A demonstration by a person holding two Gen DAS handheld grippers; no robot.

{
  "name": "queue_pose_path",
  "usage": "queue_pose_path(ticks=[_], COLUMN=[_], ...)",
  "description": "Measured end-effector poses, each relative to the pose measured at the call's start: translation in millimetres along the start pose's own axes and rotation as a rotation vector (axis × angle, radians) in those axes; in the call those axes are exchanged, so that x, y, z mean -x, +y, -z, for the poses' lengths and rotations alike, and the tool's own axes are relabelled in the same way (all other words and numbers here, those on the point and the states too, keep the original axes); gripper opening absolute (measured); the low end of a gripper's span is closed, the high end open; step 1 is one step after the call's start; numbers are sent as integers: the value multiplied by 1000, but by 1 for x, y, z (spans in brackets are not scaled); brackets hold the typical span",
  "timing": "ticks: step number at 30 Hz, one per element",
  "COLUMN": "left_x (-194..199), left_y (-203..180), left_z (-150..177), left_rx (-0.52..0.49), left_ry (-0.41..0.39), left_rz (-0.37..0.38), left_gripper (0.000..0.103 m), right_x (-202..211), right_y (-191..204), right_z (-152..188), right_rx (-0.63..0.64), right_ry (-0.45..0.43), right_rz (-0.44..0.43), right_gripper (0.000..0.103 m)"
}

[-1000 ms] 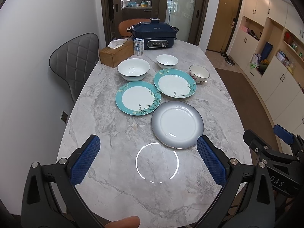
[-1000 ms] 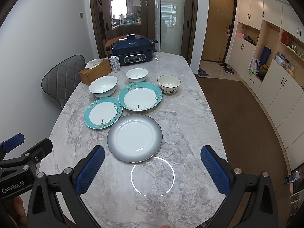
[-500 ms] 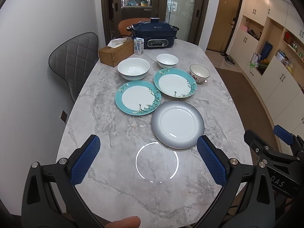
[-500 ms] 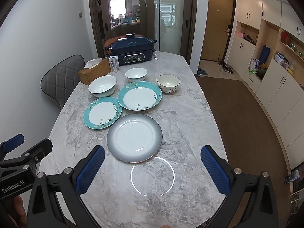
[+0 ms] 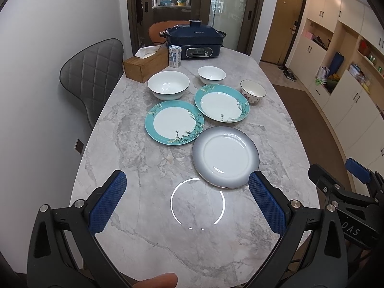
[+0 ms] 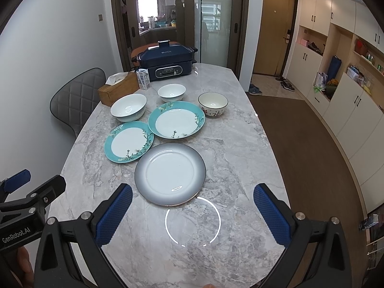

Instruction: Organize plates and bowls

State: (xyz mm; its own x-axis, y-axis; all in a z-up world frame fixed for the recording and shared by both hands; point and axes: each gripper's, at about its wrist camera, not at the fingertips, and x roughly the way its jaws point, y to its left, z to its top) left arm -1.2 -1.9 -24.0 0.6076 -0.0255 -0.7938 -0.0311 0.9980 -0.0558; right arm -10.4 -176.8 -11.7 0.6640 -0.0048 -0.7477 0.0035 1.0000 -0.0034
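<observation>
A grey-rimmed plate (image 5: 225, 157) (image 6: 170, 174) lies nearest on the marble table (image 5: 134, 163). Behind it lie two teal flowered plates, one left (image 5: 174, 126) (image 6: 129, 141) and one right (image 5: 222, 102) (image 6: 177, 119). Further back stand a large white bowl (image 5: 168, 84) (image 6: 129, 107), a small white bowl (image 5: 212, 75) (image 6: 171, 92) and a patterned bowl (image 5: 253, 92) (image 6: 213, 104). My left gripper (image 5: 186, 200) is open and empty, above the near table. My right gripper (image 6: 192, 212) is open and empty, just short of the grey plate.
A wooden tissue box (image 5: 146, 64), a small carton (image 5: 174, 56) and a dark blue electric cooker (image 5: 195, 42) stand at the far end. A grey chair (image 5: 92, 72) is at the left. Cabinets (image 5: 348, 72) line the right wall.
Both views have shifted very slightly. The dishes have not moved and both grippers stay open.
</observation>
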Motion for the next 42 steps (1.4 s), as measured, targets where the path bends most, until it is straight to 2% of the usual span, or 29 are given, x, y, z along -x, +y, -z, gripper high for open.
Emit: queue_pose_path(ticks=[4,8,14,20,23,25,28,32,35,38,42], left_x=[-5,-19,-77,-159,-198,-221,-263,-305,-325,-342,-358], left_y=[5,13,29,35,40,41,38,39,33,30,24], left_z=[-4,-8,-6,0,0,-2,-1,4,6,6,2], left_rx=[-5,-5,2,55,136,152,189,268,263,270,295], left_ry=[11,34,142,260,286,272,347,417,456,491,518], left_rz=[12,51,103,116,152,164,189,224,230,237,270], left_gripper=[103,103,102,102,101,101,101,90,73,66,63], right_x=[4,-11,-40,-106,-150,-179,-223,-270,-291,-307,-323], right_y=[3,6,-3,-25,-32,-38,-49,-58,-63,-67,-71], right_z=[-3,-1,-2,-8,-16,-20,-23,-26,-24,-22,-18], right_rx=[-4,-13,-59,-51,-30,-30,-47,-29,-19,-27,-19], right_ry=[3,13,90,181,236,275,330,394,428,457,486], right_rz=[7,16,-29,-81,-166,-222,-287,-352,-412,-472,-507], right_gripper=[103,103,103,103,102,101,95,79,78,75,70])
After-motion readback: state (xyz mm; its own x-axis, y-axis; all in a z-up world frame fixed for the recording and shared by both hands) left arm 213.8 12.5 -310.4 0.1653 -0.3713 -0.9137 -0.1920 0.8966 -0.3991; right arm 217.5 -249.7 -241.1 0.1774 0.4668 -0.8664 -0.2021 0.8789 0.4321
